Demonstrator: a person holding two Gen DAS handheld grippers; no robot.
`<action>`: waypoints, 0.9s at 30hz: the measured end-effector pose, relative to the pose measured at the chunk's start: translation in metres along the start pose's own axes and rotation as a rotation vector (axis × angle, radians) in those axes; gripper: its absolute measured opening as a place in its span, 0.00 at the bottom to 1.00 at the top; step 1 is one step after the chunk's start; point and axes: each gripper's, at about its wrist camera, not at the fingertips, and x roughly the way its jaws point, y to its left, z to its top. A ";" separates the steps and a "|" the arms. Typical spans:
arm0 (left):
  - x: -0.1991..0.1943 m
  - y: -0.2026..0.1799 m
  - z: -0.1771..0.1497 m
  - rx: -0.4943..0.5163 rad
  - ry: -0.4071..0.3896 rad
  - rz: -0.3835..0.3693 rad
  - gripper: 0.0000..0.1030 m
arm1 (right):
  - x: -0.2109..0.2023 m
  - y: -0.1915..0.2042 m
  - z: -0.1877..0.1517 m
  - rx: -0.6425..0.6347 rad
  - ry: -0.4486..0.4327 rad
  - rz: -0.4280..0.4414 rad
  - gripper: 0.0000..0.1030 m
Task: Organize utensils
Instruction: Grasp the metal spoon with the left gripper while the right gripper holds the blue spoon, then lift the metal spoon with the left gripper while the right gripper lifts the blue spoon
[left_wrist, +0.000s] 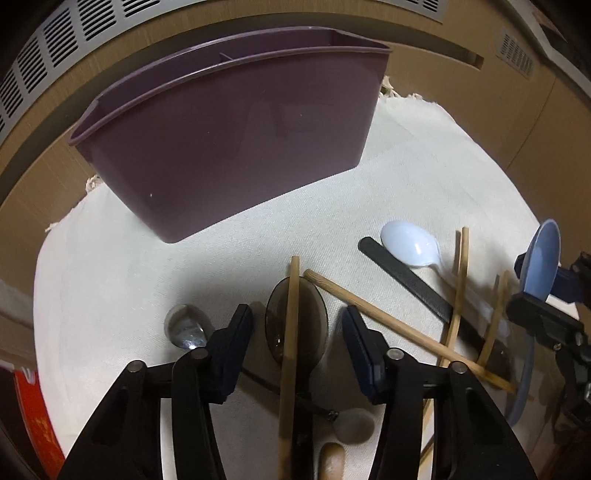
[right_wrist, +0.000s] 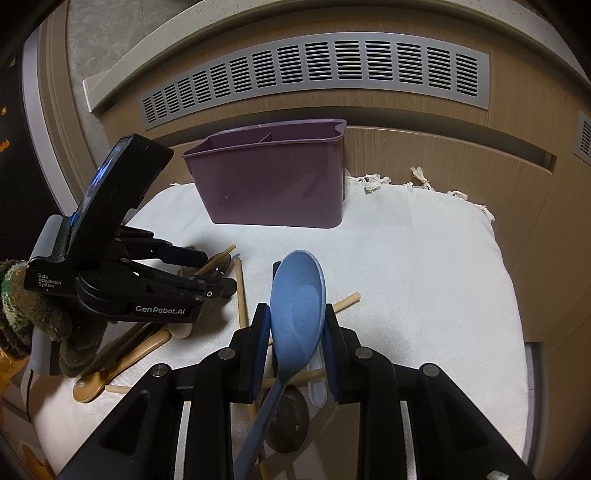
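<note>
Straddling the smoky spoon (left_wrist: 295, 321) and chopstick (left_wrist: 290, 332), left gripper (left_wrist: 297, 325) half open, pads apart. Right gripper (right_wrist: 297, 325) clamped on blue spoon (right_wrist: 297, 314). Close on one piece only, then lift toward the purple caddy (left_wrist: 229, 147).

white cloth (right_wrist: 424, 258), grey vent grille (right_wrist: 314, 70)

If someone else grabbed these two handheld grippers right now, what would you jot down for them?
Right gripper: shut on the blue spoon, lifted off the cloth.
Left gripper: open, straddling a smoky spoon with a chopstick lying over it; nothing gripped.
Purple caddy: at the back of the white cloth, no utensils seen in it.
Left: white spoon, metal spoon, wooden spoon, remaining chopsticks.
</note>
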 end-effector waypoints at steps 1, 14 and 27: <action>-0.002 -0.001 -0.001 0.005 -0.007 -0.004 0.33 | 0.001 0.000 0.000 0.000 0.001 -0.002 0.25; -0.122 0.003 -0.055 -0.081 -0.333 -0.004 0.32 | -0.027 0.019 0.006 -0.047 -0.055 -0.045 0.25; -0.297 0.013 -0.019 -0.067 -0.788 0.005 0.32 | -0.146 0.061 0.099 -0.192 -0.337 -0.081 0.10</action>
